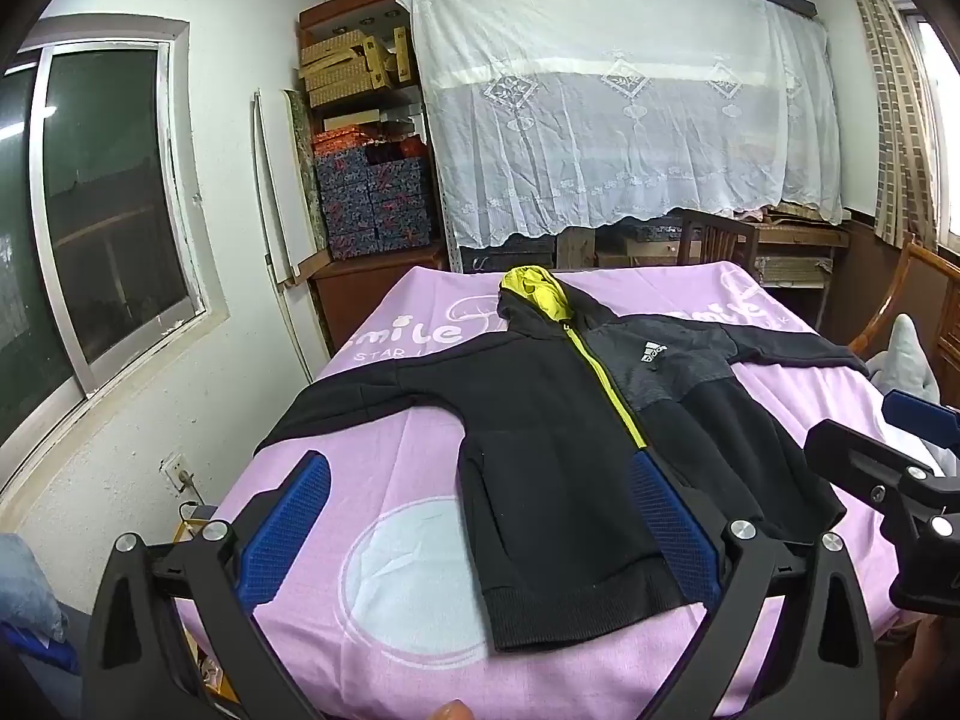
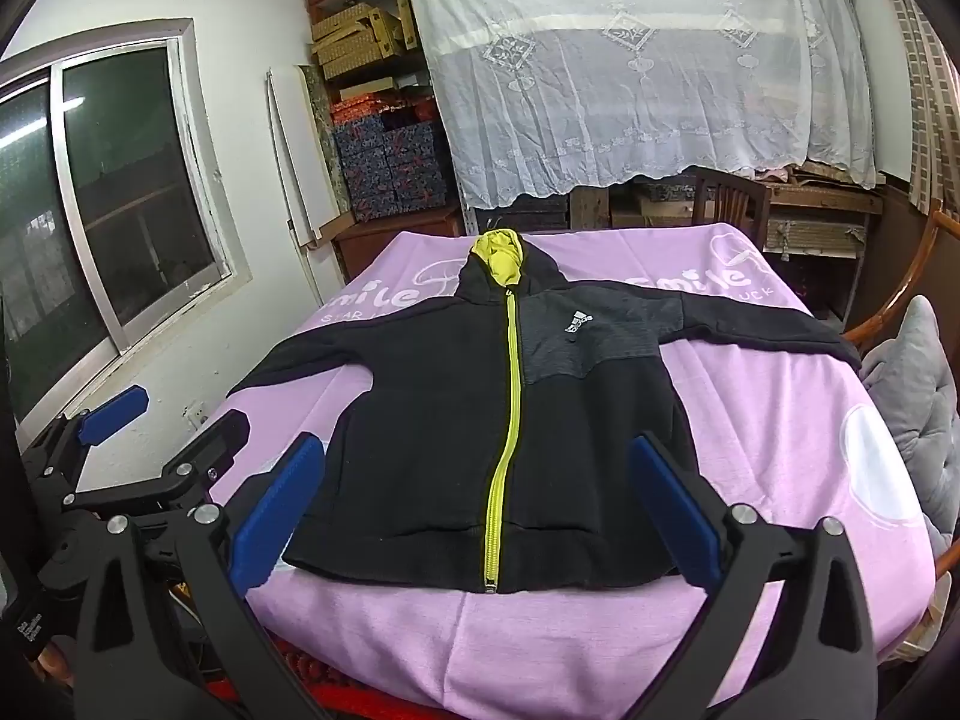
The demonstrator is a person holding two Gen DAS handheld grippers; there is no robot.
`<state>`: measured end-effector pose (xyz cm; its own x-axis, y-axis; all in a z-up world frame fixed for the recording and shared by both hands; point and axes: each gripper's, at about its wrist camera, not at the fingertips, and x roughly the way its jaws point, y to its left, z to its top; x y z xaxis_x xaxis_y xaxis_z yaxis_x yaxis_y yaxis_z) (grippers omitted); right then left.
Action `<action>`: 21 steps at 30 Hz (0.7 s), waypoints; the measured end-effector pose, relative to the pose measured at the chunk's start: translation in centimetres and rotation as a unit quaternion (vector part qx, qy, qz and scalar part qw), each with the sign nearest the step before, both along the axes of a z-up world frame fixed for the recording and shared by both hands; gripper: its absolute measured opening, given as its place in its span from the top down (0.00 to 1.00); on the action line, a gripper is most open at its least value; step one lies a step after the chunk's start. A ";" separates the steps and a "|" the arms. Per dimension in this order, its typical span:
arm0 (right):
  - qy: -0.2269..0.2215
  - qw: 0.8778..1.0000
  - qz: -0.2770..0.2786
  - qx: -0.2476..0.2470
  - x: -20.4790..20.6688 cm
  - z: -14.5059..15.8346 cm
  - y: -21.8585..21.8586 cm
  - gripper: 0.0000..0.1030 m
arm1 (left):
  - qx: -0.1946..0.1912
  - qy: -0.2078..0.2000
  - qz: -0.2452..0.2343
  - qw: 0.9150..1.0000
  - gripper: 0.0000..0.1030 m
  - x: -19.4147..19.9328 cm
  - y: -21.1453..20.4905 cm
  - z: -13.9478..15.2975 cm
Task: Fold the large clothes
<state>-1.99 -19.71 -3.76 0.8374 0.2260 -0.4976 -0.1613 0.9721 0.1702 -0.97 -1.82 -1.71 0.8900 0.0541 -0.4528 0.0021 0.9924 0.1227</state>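
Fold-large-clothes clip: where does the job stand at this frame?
Done: the black hoodie lies flat, front up, zipped, both sleeves spread on the pink blanket. In hand: nothing; the left gripper and right gripper are wide open, hovering near the hem without touching it. Left: every fold; sleeves, body and hood are still unfolded.

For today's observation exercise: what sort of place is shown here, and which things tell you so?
Probably a room in a home, used partly for storage: a hoodie spread on a pink blanket, shelves of stacked boxes, and a lace cloth draped over furniture.
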 end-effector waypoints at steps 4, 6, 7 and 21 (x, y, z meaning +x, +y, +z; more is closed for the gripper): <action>0.001 1.000 0.001 0.000 0.0 -0.3 -0.1 0.04 | -0.001 0.001 0.000 1.000 0.03 0.0 0.0 -0.1; 0.001 1.000 0.001 0.000 0.0 -0.3 0.0 0.04 | -0.001 0.001 0.000 1.000 0.03 0.0 0.0 -0.1; 0.001 1.000 0.001 0.000 -0.1 -0.2 0.0 0.04 | -0.001 0.001 0.000 1.000 0.03 0.0 0.0 -0.1; -0.003 1.000 0.001 -0.007 -0.4 -0.2 -0.3 0.04 | 0.000 0.002 0.000 1.000 0.03 0.0 0.0 -0.1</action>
<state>-2.41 -20.03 -3.93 0.8405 0.2208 -0.4948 -0.1642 0.9741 0.1557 -0.98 -1.85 -1.78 0.8883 0.0535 -0.4562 0.0029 0.9925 0.1222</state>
